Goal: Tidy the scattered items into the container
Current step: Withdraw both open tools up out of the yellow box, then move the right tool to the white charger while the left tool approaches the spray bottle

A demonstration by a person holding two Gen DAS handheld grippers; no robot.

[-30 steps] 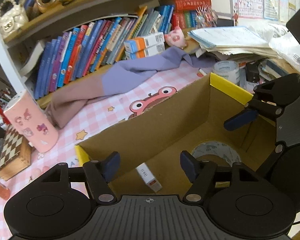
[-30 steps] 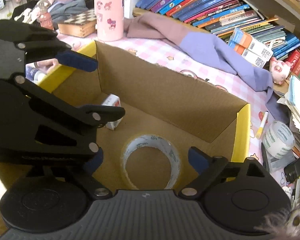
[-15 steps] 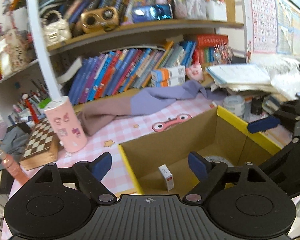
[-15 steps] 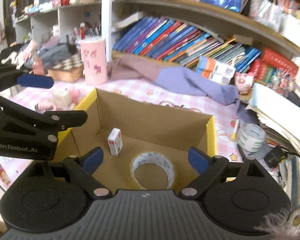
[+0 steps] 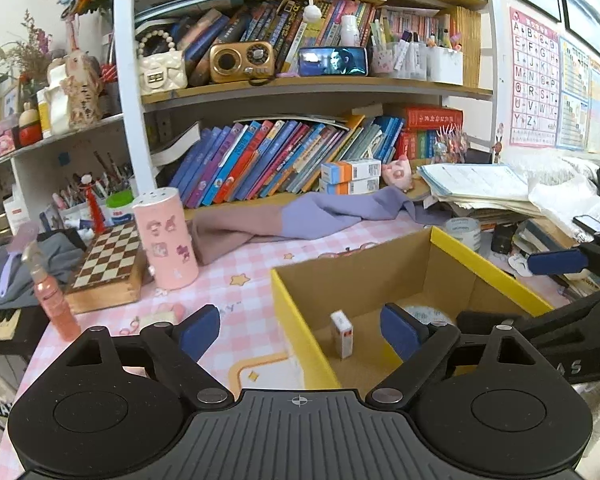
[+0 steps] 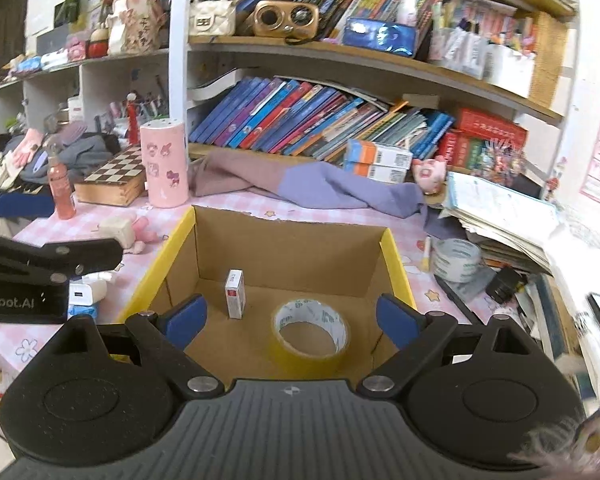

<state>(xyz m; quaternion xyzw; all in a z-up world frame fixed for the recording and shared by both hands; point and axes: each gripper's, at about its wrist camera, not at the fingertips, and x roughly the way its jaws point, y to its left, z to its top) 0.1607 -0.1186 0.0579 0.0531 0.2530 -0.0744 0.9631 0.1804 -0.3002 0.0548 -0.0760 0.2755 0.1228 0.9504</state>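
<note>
A cardboard box with yellow rims point(image 6: 396, 264) stands on the pink checked table. Inside it a small white-and-red carton point(image 6: 235, 294) stands upright beside a roll of tape point(image 6: 310, 330) lying flat. My right gripper point(image 6: 290, 320) hangs open and empty over the box's near edge. My left gripper point(image 5: 300, 330) is open too, straddling the box's left rim point(image 5: 296, 320) with nothing gripped. From the left wrist the carton point(image 5: 342, 334) shows, and the tape roll point(image 5: 424, 314) is half hidden behind a finger. On the table lie another tape roll point(image 6: 458, 258), a marker point(image 6: 425, 256), a white charger point(image 6: 86, 292) and a pink toy point(image 6: 128, 232).
A pink cylinder point(image 6: 165, 166), a chessboard case point(image 6: 114, 178) and a pink bottle point(image 6: 62, 188) stand at the left. A mauve and purple cloth point(image 6: 320, 188) lies behind the box. Stacked papers point(image 6: 500, 216) crowd the right. Bookshelves rise at the back.
Both grippers have drawn back and upward out of the box, so the shelves now fill the views. The left jaws have spread wider. Carton and tape stay in the box.
</note>
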